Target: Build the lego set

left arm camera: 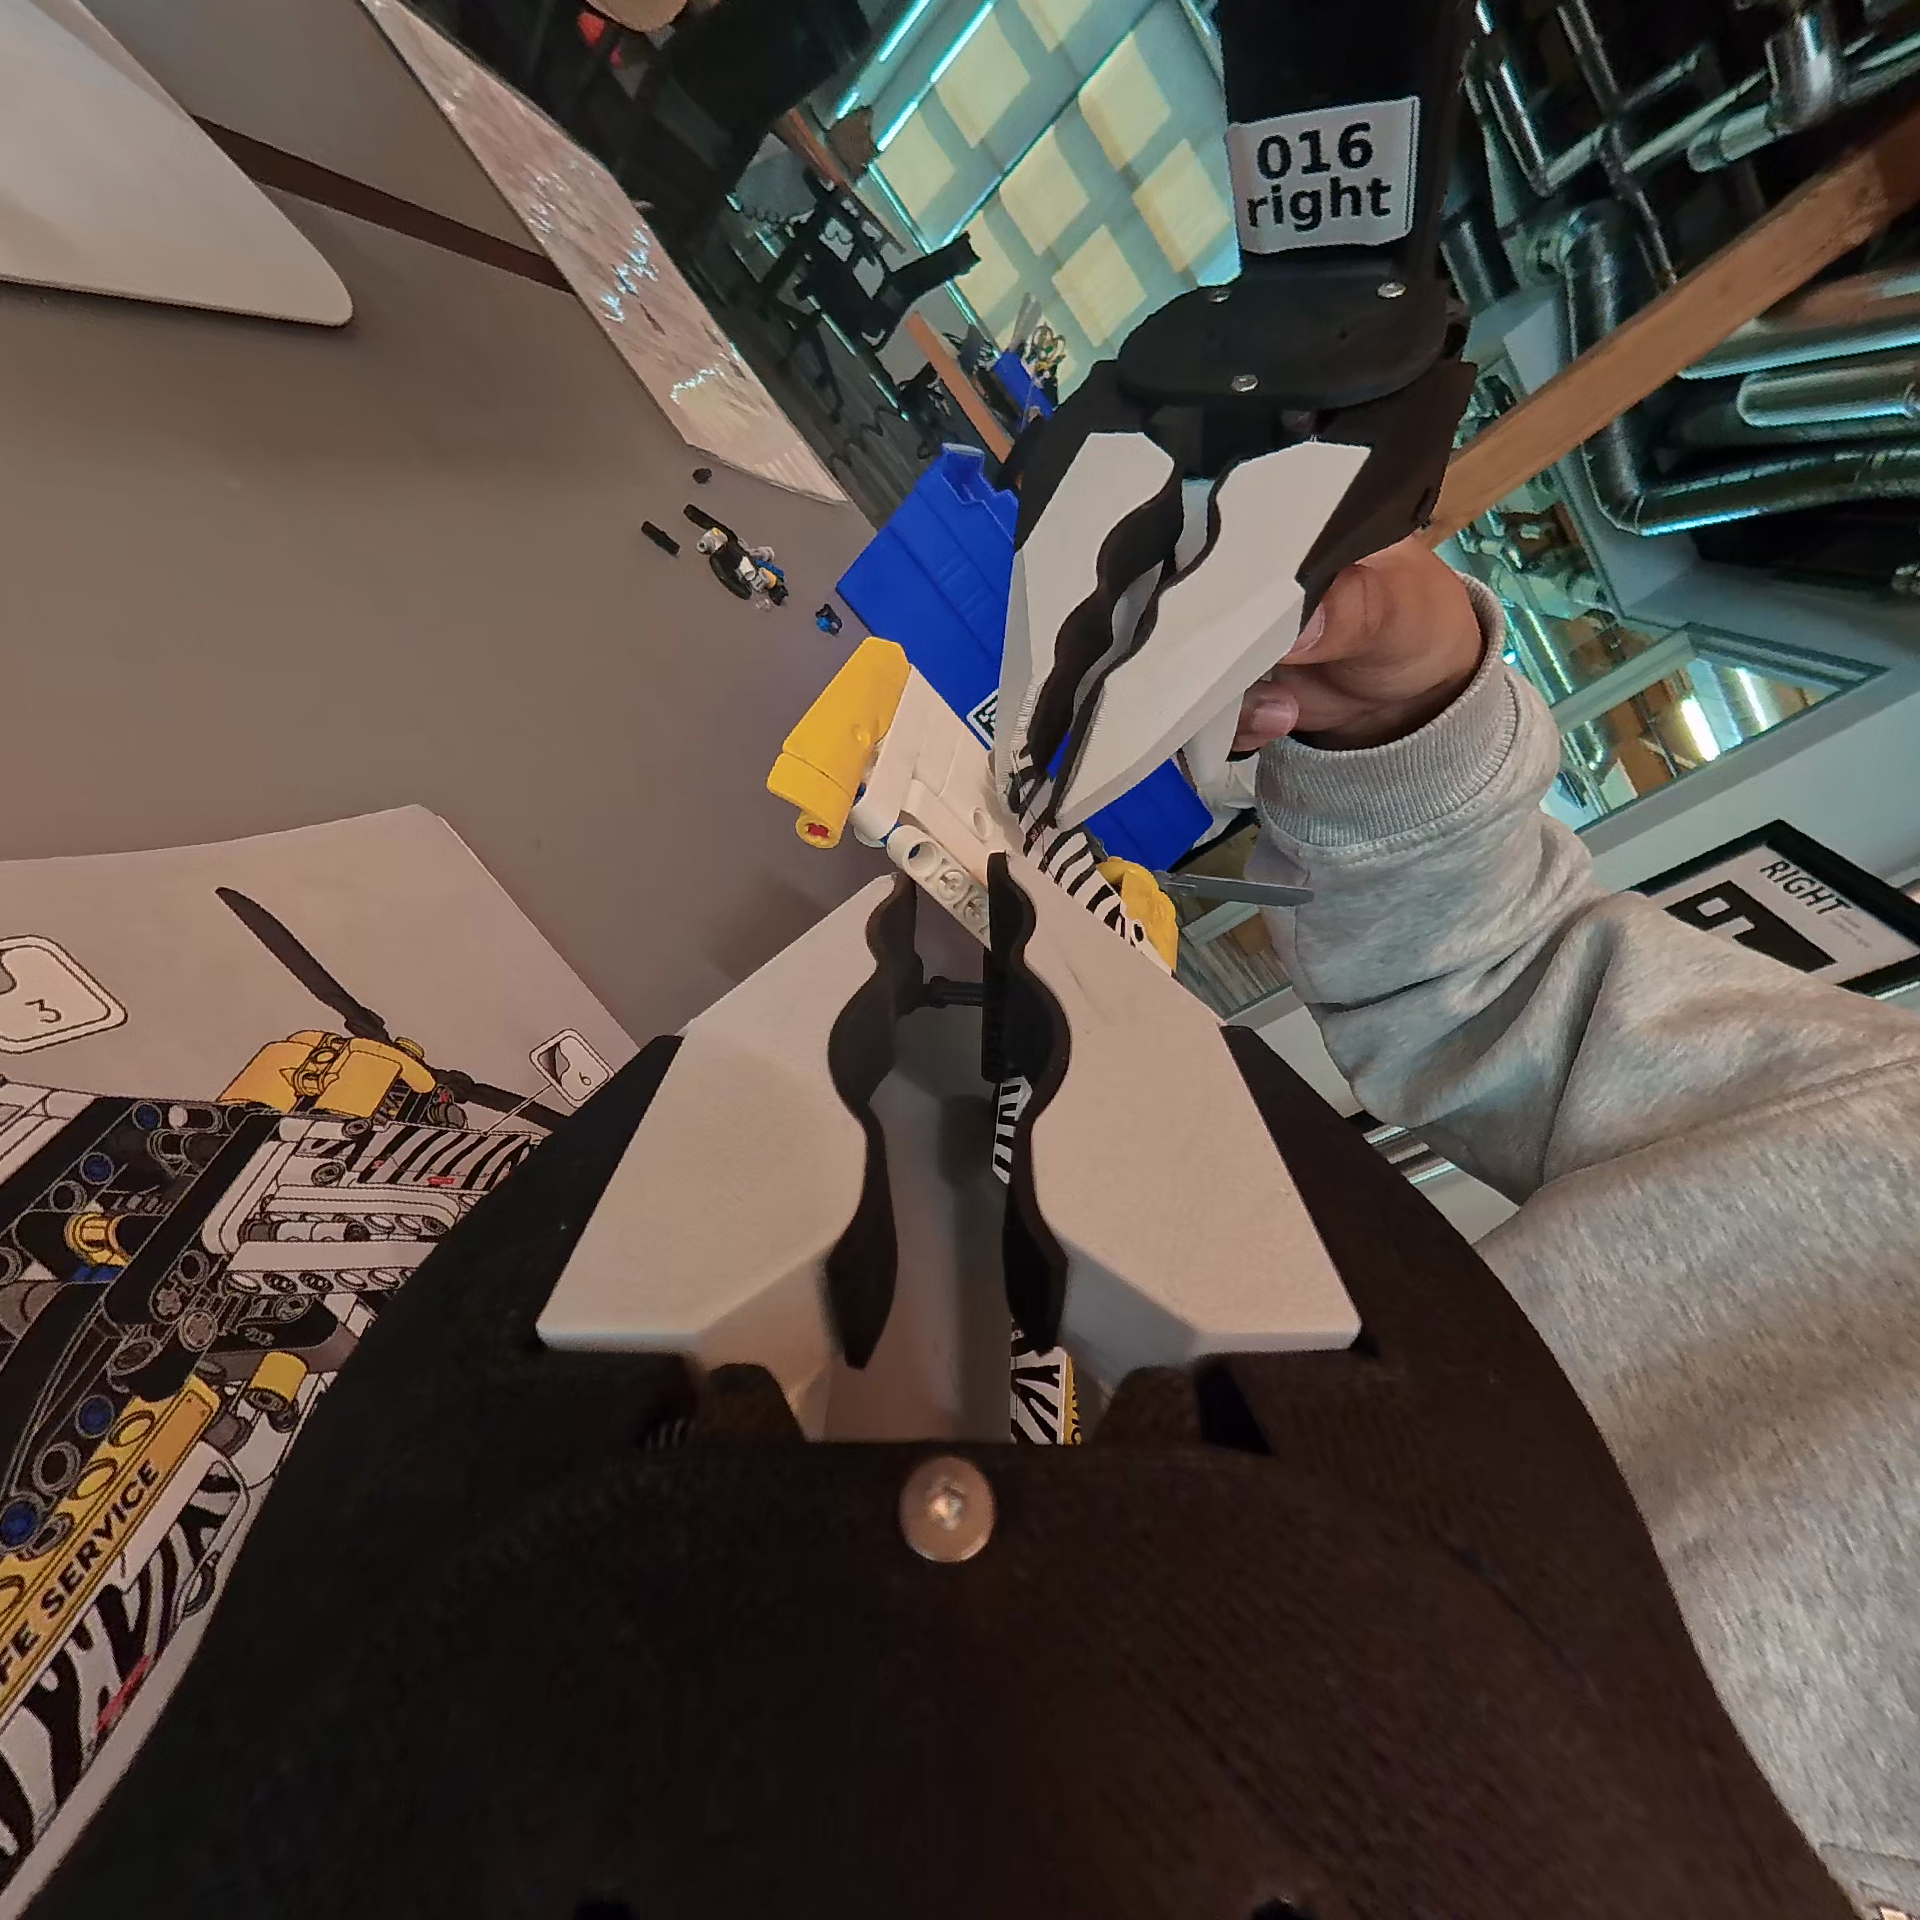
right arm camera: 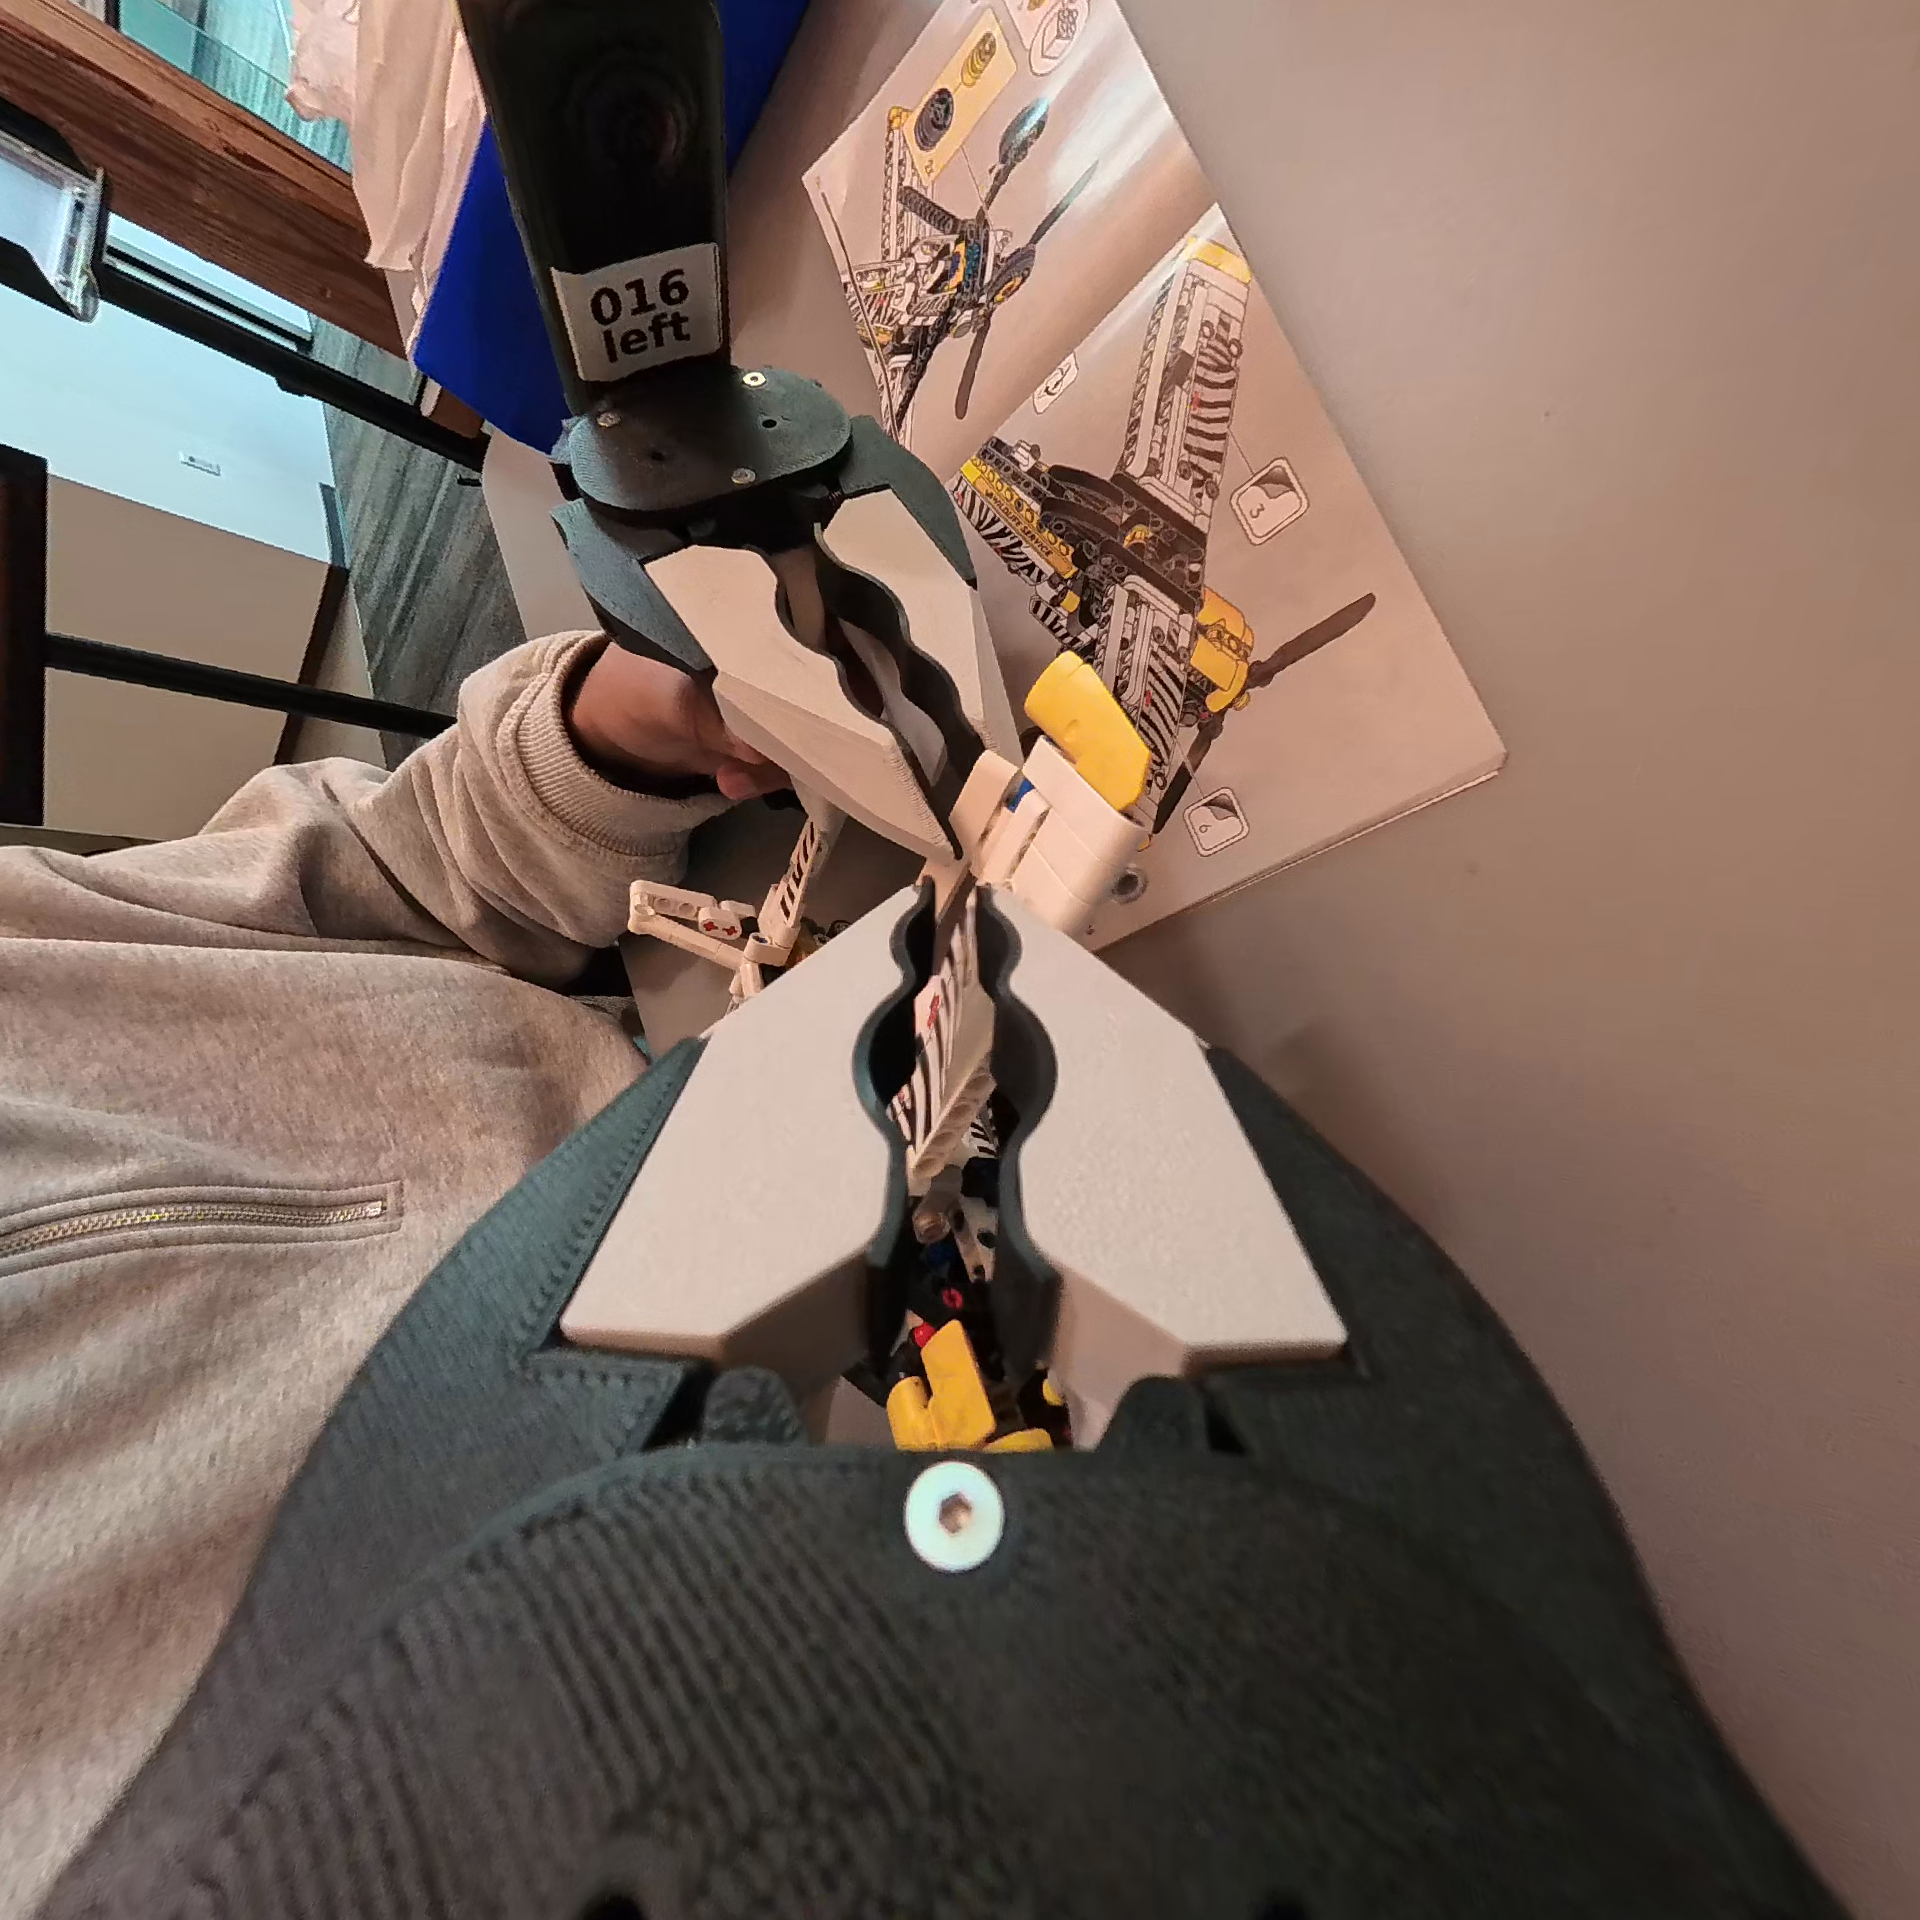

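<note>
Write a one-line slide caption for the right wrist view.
Both grippers, right and left, clamp the white, yellow and zebra-striped lego model above the open instruction booklet.

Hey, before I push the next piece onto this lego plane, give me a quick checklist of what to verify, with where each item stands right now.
1. Left tongs gripping the lego plane model: ok, shut on a thin black part of it.
2. Right tongs gripping the model: ok, shut on a zebra-striped panel.
3. Model held clear of the table: ok, lifted between both tongs.
4. Instruction booklet open and readable: ok, lying flat on the table.
5. Loose spare parts within reach: cannot tell, small pile farther off near the blue box.
6. Free tongs for the next piece: not ok, both are occupied.
</note>
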### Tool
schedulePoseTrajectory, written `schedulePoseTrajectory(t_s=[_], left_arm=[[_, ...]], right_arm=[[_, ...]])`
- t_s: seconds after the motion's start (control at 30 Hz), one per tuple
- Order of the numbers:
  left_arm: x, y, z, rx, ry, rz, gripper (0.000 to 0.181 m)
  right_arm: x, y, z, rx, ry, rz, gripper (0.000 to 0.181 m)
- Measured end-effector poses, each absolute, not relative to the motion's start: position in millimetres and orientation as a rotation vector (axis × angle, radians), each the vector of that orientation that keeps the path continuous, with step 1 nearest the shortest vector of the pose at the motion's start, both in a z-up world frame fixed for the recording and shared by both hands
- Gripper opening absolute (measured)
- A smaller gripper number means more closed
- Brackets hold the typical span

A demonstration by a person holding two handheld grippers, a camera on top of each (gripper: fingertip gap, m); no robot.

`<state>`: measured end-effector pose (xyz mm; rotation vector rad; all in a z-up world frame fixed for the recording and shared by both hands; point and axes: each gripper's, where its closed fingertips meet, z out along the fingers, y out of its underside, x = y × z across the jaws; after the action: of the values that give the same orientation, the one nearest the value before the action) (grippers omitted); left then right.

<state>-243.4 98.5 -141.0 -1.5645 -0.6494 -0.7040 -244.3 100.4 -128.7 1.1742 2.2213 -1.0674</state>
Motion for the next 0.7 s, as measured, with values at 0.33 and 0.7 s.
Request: schedulePoseTrajectory(t_s=[0.33, 0.7], left_arm=[[-244.2, 98.5, -142.3, -1.564, -0.655, -0.706, 0.012], [-242.7, 98.9, -140.7, -1.562, -0.647, -0.711, 0.012]], right_arm=[[-243.9, 98.7, -126.1, 1.124, 2.256, -1.111, 0.006], [-258.1, 103.8, -105.3, 1.099, 2.311, -1.331, 0.011]])
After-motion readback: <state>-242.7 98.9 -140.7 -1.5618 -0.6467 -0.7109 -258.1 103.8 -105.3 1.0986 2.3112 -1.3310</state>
